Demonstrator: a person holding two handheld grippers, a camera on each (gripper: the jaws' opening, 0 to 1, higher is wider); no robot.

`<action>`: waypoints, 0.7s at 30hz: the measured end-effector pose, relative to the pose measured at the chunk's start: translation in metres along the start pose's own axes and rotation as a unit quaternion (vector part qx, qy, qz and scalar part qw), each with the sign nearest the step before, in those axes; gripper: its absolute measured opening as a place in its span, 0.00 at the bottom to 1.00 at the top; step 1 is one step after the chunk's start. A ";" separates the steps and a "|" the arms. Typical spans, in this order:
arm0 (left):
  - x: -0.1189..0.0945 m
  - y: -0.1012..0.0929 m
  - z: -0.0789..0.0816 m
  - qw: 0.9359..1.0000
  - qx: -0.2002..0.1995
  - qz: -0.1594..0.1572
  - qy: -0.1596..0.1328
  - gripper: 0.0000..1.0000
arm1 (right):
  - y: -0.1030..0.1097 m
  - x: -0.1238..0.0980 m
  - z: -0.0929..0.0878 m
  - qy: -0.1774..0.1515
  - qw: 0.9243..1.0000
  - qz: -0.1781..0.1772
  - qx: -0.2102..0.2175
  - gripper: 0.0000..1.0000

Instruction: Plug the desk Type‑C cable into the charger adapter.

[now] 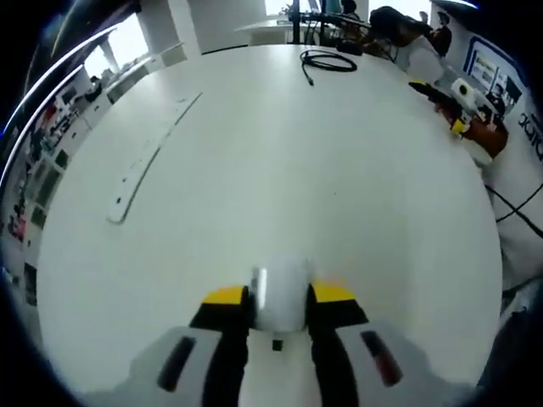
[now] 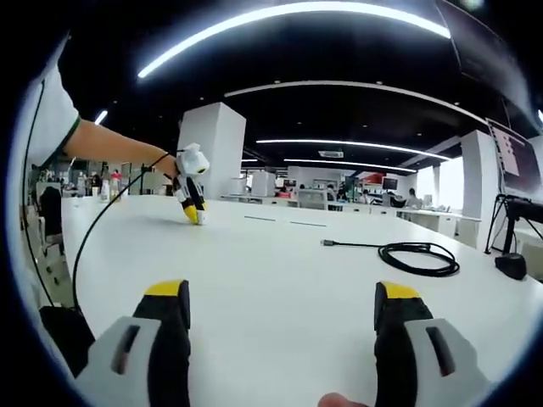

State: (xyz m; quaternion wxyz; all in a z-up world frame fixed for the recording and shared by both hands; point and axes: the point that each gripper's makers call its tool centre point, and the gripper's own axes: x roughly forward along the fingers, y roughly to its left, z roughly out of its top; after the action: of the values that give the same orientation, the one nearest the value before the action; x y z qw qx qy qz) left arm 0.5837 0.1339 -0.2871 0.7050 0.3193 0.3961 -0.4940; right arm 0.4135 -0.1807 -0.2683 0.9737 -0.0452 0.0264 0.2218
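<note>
My left gripper is shut on a white charger adapter, which stands between its yellow-tipped jaws low over the white table. The black Type-C cable lies coiled at the far side of the table. In the right gripper view the coil rests on the table to the right, its plug end pointing left. My right gripper is open, jaws wide apart with nothing between them. The left gripper appears far left there, held by a person's arm. The right gripper appears at the table's right edge.
A long pale strip lies on the left part of the table. A black stand base sits beyond the coil. A thin black lead hangs at the left. Desks and a person are at the back.
</note>
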 end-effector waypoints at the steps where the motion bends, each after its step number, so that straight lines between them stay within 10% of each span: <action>1: 0.000 0.000 -0.001 1.000 0.001 0.001 0.001 0.25 | 0.000 0.000 0.000 -0.001 1.000 0.000 0.001 0.91; 11: -0.003 0.022 -0.007 1.000 -0.010 -0.003 -0.002 0.25 | 0.002 0.002 0.002 -0.003 1.000 -0.004 0.001 0.89; 21: -0.004 0.004 -0.007 1.000 -0.007 -0.013 -0.005 0.25 | 0.003 0.000 0.001 -0.005 1.000 -0.003 0.000 0.89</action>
State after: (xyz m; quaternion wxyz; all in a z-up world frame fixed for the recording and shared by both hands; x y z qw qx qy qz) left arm 0.5849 0.1430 -0.2869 0.7027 0.3067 0.4004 -0.5018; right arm 0.4120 -0.1775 -0.2673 0.9744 -0.0444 0.0215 0.2193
